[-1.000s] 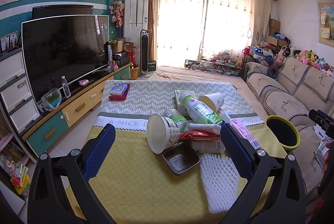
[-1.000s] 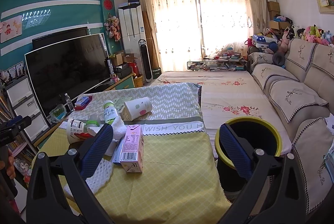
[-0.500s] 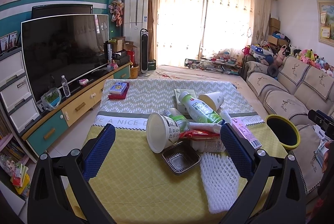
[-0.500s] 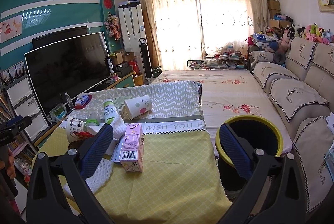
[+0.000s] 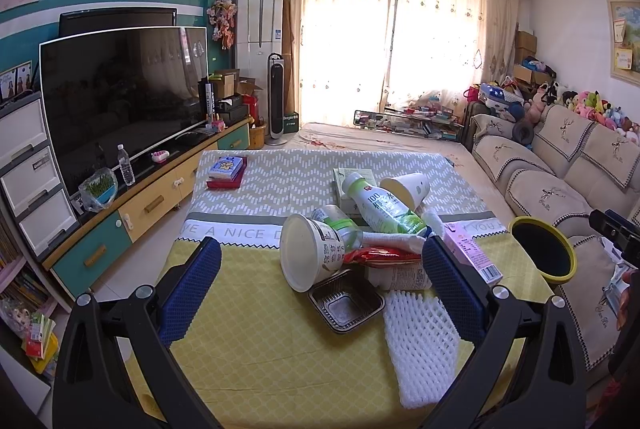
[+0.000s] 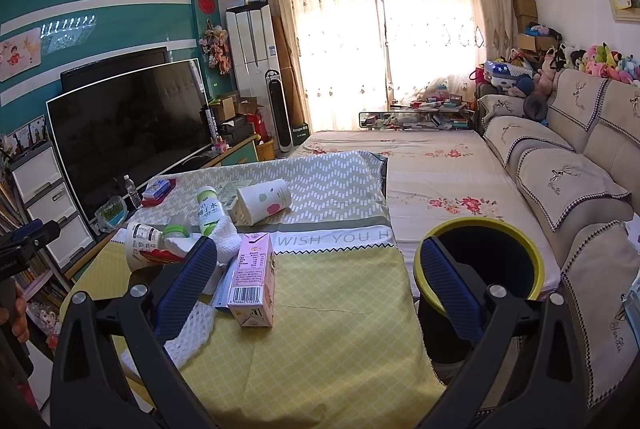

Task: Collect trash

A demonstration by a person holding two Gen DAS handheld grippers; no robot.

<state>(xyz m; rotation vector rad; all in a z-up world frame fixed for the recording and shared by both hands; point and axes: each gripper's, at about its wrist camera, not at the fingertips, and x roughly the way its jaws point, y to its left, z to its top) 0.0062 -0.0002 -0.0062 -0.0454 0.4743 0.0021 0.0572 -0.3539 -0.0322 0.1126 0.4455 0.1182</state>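
A heap of trash lies on the yellow-clothed table: a white tub on its side, a dark foil tray, a white foam net, a green-label bottle, a paper cup, a red wrapper and a pink carton. My left gripper is open and empty, above the table's near side facing the heap. My right gripper is open and empty, with the pink carton to its left and the yellow-rimmed black bin to its right.
The bin stands off the table's right edge, by the beige sofa. A book stack lies at the table's far left. A TV on a cabinet stands left. A bedspread-covered platform lies beyond the table.
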